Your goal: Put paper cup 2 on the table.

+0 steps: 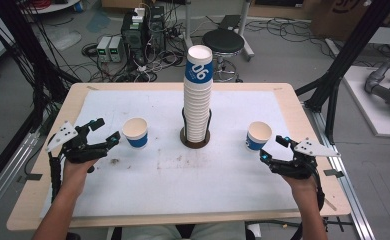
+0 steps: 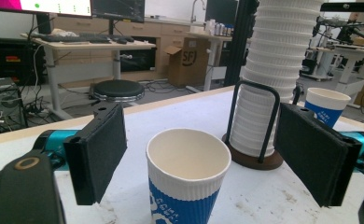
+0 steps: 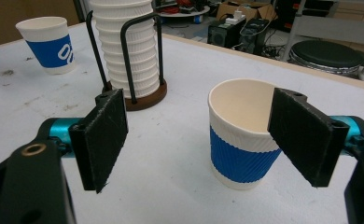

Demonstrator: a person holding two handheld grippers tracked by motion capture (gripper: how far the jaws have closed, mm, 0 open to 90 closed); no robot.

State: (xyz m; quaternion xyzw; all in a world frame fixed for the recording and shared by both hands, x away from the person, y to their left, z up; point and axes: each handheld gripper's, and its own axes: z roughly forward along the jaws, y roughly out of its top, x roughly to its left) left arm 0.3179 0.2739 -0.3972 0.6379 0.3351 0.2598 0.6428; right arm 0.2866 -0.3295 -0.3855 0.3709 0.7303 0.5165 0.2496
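Facing two paper cups, one gripper on each side of the tabletop (image 1: 283, 195).

The left gripper (image 1: 101, 131) has its jaws spread wide and empty, the left cup (image 1: 135, 132) standing upright just ahead of them. The right gripper (image 1: 274, 148) gapes equally wide, holding nothing, the right cup (image 1: 258, 135) just beside its jaws. The tall cup stack (image 1: 197, 97) stands in its holder between the cups.

Two upright, empty blue-banded paper cups: left cup (image 2: 188, 177) stands between the left gripper's (image 2: 203, 158) open jaws (untouched), right cup (image 3: 242, 133) just ahead of the right gripper (image 3: 208, 140).
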